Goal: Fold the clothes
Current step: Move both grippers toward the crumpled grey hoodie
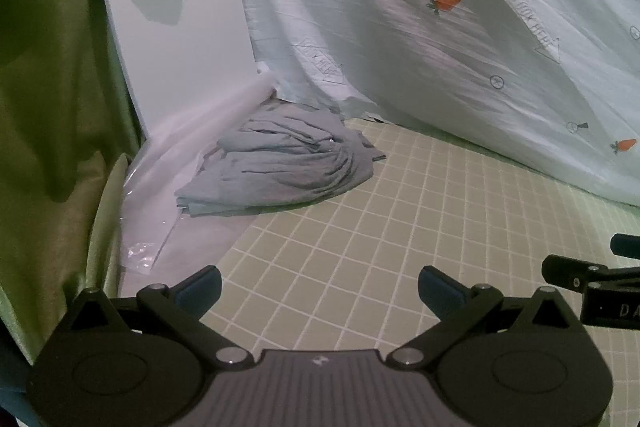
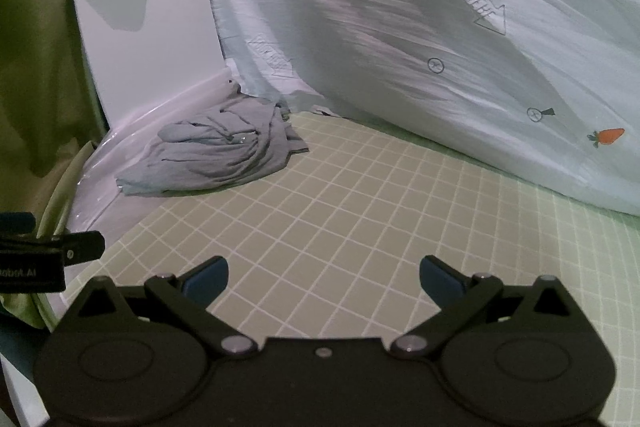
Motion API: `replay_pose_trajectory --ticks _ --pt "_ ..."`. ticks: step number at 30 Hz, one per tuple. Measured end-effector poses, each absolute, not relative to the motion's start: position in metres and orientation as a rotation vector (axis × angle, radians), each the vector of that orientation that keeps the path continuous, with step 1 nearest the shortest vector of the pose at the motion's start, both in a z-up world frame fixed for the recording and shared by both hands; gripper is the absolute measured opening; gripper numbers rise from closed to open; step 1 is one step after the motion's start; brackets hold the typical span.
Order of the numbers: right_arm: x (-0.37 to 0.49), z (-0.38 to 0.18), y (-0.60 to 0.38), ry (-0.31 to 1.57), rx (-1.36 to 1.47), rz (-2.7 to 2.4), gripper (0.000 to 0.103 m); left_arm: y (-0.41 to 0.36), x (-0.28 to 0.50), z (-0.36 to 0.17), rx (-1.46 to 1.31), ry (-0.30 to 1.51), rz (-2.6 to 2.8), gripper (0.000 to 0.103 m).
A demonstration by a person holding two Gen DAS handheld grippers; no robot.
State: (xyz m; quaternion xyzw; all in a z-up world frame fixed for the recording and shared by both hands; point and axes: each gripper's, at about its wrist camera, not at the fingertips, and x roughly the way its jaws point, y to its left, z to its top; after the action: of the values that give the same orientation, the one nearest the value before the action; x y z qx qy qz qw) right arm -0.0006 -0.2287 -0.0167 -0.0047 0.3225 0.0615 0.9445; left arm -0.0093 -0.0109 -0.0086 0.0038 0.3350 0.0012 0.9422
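Left claw [image 1: 320,287] and right claw [image 2: 324,277] spread apart, empty; grey garment [image 1: 280,163] crumpled beyond

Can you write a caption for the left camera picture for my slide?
Open left tongs hover over the checked mat, facing a crumpled grey garment.

The carrot-print sheet [image 1: 440,39] runs off the frame, and the grey garment's [image 1: 280,163] crumpled folds hide its shape.

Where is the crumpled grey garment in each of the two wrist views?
Left wrist: grey garment lies left of centre, at the far-left corner of the checked mat.
Right wrist: grey garment lies further left, same corner.
Shared landmark: the carrot-print sheet behind it.
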Motion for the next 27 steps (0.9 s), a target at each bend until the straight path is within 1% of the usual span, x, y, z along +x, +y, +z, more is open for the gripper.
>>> replay_pose_trajectory --ticks 27 --pt "-0.001 -0.018 -0.219 0.672 -0.037 0.176 0.103 -0.008 -0.008 -0.005 0.004 0.704 0.005 0.103"
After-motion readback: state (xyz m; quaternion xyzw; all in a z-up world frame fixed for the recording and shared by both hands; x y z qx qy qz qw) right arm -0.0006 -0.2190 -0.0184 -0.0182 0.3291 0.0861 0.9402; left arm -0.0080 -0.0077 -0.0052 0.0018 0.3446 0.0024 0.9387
